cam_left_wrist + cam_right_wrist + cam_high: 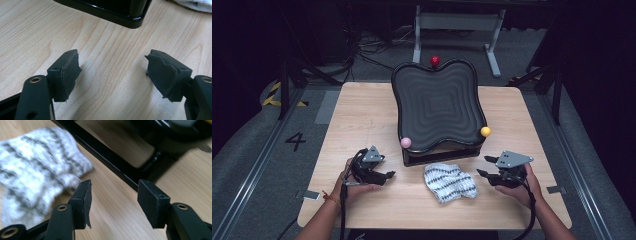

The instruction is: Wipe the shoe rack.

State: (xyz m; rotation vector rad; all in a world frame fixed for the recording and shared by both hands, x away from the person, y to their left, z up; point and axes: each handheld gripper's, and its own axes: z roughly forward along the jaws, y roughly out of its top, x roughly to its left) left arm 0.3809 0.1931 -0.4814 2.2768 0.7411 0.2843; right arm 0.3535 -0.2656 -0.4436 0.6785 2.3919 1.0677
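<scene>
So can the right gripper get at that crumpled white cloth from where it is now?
Probably yes. The right gripper sits just beside the cloth with open, empty jaws, and only bare table lies between them. The black tray stands behind, out of the way.

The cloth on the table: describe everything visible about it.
The cloth is white with dark grey-black zigzag bands and looks like soft knit. It lies crumpled in a loose heap on the wooden table, just in front of the black tray stand, between the two grippers. Nothing grips it; the right gripper is open beside it.
</scene>
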